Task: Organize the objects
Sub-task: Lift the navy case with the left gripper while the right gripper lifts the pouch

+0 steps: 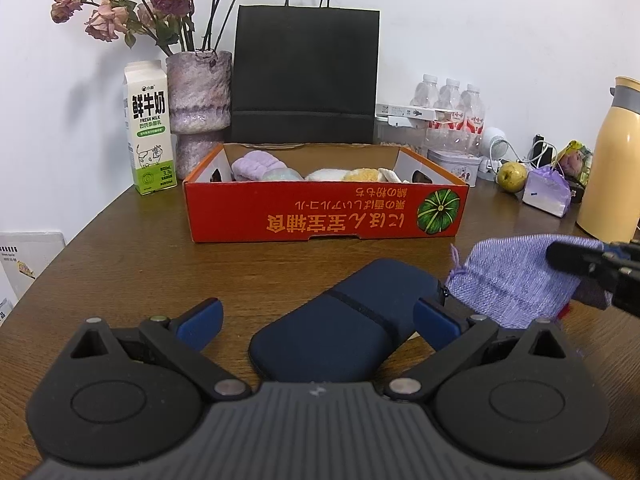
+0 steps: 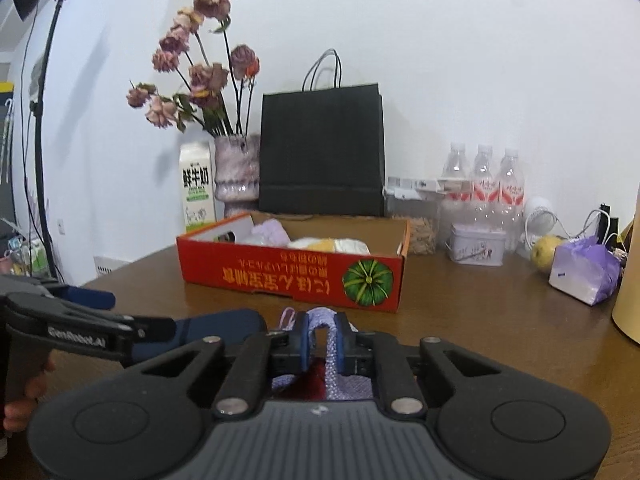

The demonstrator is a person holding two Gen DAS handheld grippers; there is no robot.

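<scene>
Left wrist view: your left gripper (image 1: 318, 322) fills the bottom of the frame with its blue-padded fingers (image 1: 202, 322) spread wide apart. Between them lies a navy case (image 1: 344, 324) flat on the brown table (image 1: 132, 248), and neither pad clearly touches it. Just right of the case, at the right edge, a purple pouch (image 1: 520, 280) is pinched at its far end by your right gripper (image 1: 576, 260), which enters from the right. Across the centre sits the red box (image 1: 324, 212) with printed lettering upside down and a green pumpkin picture; soft bundles (image 1: 264, 168) in purple, white and yellow lie inside it. Behind it stand a milk carton (image 1: 150, 128) and a vase (image 1: 200, 100) of dried roses at upper left, a black bag (image 1: 306, 76) at top centre, and bottles (image 1: 452, 112) to the right. A pear (image 1: 511, 176) and a yellow flask (image 1: 612, 160) sit at the far right.

Right wrist view: your right gripper (image 2: 320, 340) sits low in the centre, its fingers closed on a fold of the pouch (image 2: 326, 320), which hangs beneath the pads. Your left gripper (image 2: 100, 320) reaches in from the left edge over the case (image 2: 224, 324). The box (image 2: 288, 276) lies just beyond, mid-frame, with the bag (image 2: 320, 148) behind it and a tin (image 2: 476, 244) to the right.
</scene>
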